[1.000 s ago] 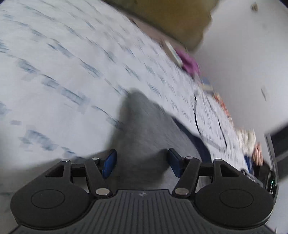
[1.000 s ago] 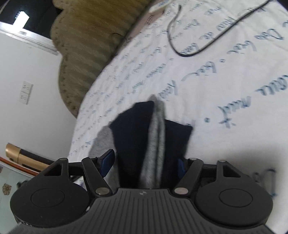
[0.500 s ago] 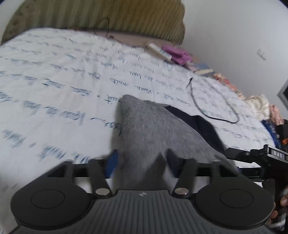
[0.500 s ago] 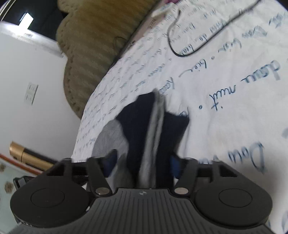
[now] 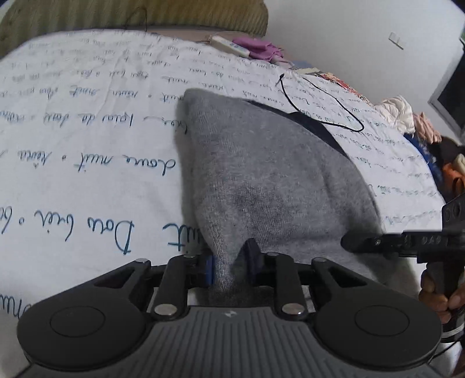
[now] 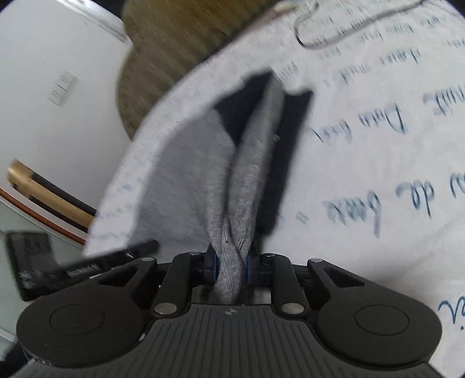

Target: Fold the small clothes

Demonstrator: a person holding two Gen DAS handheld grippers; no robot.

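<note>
A small grey garment (image 5: 261,180) with navy trim (image 5: 316,128) lies on the white bedsheet (image 5: 87,162) printed with blue handwriting. My left gripper (image 5: 231,266) is closing, its blue pads pinching the near grey hem. In the right wrist view the same grey garment (image 6: 180,180) shows its navy parts (image 6: 241,101). My right gripper (image 6: 231,266) is closing too, and its pads squeeze a bunched grey fold. The right gripper's finger (image 5: 375,241) reaches in from the right of the left wrist view, with a hand (image 5: 438,296) on its handle.
A black cable (image 5: 325,104) loops on the sheet beyond the garment. A remote and pink cloth (image 5: 261,49) lie by the olive headboard (image 5: 130,14). More clothes (image 5: 401,113) pile at the bed's right edge. The bed edge drops off at left in the right wrist view (image 6: 116,186).
Both grippers went from wide open around the garment to closed on its grey fabric. Both slid toward the garment's near edge, and the left view rolled level.
</note>
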